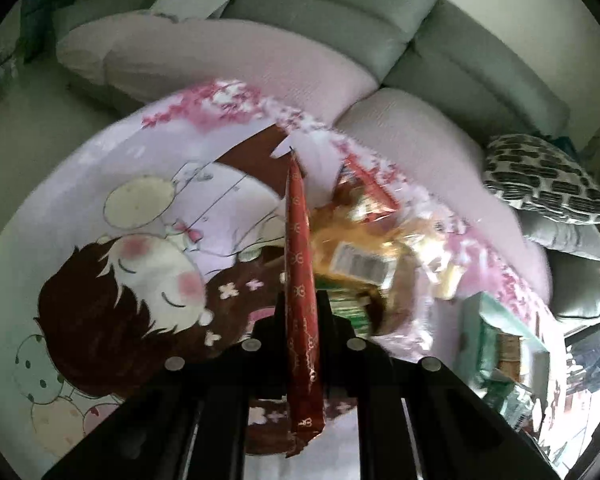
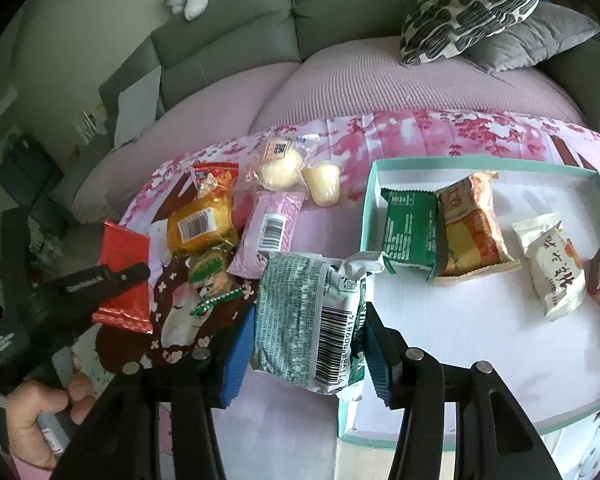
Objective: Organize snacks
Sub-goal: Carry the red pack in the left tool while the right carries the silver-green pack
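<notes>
Grey sofa cushions and a pink ribbed cover frame the scene, and over them lies a pink cartoon-printed cloth [image 2: 400,136] that carries the snacks. On its right side sits a shallow teal-rimmed white box [image 2: 452,162], already holding a dark green packet [image 2: 410,232], an orange-and-yellow packet [image 2: 474,226], a white packet with black characters [image 2: 552,268] and part of a brown one at the edge. That box reads as the sorting target, which would explain why the loose pile stays heaped to its left: a yellow cake with a barcode label [image 2: 202,226], a pink wrapped bar [image 2: 270,232], pale round jellies in clear wrap [image 2: 284,170] and a red-topped packet [image 2: 216,176].

Right hand-held gripper [image 2: 308,332] is clamped on a green-and-white crinkled packet with a barcode [image 2: 300,320], pinched between its blue pads just over the box's near-left corner, well placed, I judge, for setting down inside.

Left hand-held gripper [image 1: 302,312] is closed on a flat red foil packet with gold print [image 1: 300,264], held edge-on along its fingers above the cloth, just left of the pile and well apart from the box. It probably has to cross over the pile to reach the box.
</notes>
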Demonstrator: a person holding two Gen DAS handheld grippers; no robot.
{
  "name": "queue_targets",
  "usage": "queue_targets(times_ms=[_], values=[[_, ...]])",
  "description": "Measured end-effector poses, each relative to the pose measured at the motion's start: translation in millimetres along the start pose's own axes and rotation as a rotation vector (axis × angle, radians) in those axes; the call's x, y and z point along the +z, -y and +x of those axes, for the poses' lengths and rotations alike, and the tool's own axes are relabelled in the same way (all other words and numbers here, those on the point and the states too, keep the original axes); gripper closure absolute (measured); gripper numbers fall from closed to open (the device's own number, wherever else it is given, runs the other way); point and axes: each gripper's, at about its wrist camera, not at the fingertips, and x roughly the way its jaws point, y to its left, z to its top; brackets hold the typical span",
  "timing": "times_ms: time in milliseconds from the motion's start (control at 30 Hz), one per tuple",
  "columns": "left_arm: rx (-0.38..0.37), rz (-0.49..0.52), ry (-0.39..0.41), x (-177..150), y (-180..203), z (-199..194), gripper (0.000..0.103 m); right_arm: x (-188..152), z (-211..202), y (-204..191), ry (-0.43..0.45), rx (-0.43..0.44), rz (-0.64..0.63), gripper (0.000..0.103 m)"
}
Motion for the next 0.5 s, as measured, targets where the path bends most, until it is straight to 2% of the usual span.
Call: queue_targets(times_ms=[200, 500], values=[[-0.067, 0.08, 0.026, 0, 40, -11, 0.092, 7, -9, 19, 0.026, -0.029, 0.047, 0.049], [-0.226, 0.244, -0.048, -31, 114, -10, 0.092, 17, -28, 86, 0.084, -0.157, 0.197, 0.049]])
